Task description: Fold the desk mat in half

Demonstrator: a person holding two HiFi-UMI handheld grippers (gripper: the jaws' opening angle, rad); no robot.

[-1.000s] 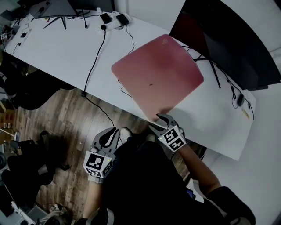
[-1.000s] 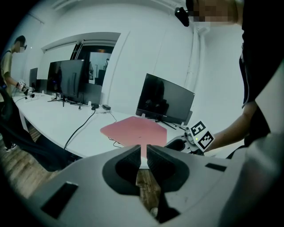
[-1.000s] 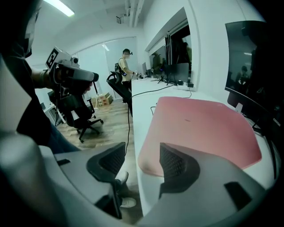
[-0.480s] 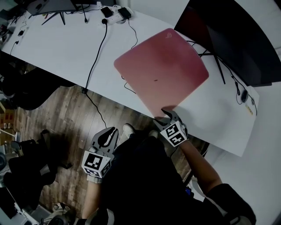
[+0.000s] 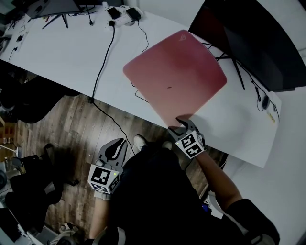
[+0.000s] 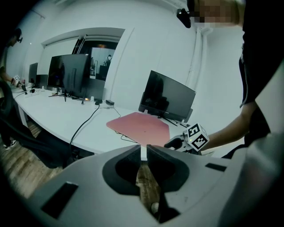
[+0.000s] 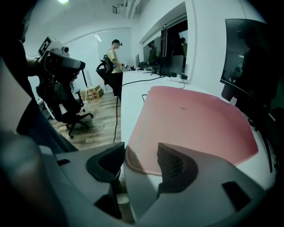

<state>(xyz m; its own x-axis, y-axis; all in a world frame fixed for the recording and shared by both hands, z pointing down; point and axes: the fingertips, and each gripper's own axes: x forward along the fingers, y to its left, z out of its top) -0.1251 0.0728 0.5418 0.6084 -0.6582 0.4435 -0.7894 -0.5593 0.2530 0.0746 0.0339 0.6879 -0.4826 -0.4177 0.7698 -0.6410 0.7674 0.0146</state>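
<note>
The pink desk mat (image 5: 177, 76) lies flat on the white desk (image 5: 62, 52), turned at an angle, one corner at the desk's near edge. My right gripper (image 5: 180, 125) is open at that near corner. In the right gripper view the mat (image 7: 195, 119) runs between the jaws of the right gripper (image 7: 142, 155), one jaw over it and one beside the desk edge; neither pad presses on it. My left gripper (image 5: 119, 146) is shut and empty, held off the desk above the wooden floor. The left gripper view shows its own tips (image 6: 143, 153) together, the mat (image 6: 140, 126) beyond.
A dark monitor (image 5: 258, 38) stands at the desk's back right, its stand legs beside the mat. A black cable (image 5: 103, 62) runs from a power strip (image 5: 122, 14) over the near edge. A mouse (image 5: 265, 101) lies far right. Office chairs (image 7: 66, 106) and a person (image 7: 116, 66) stand behind.
My right gripper has moved forward from just short of the desk onto the mat's near corner. The left gripper has stayed where it was.
</note>
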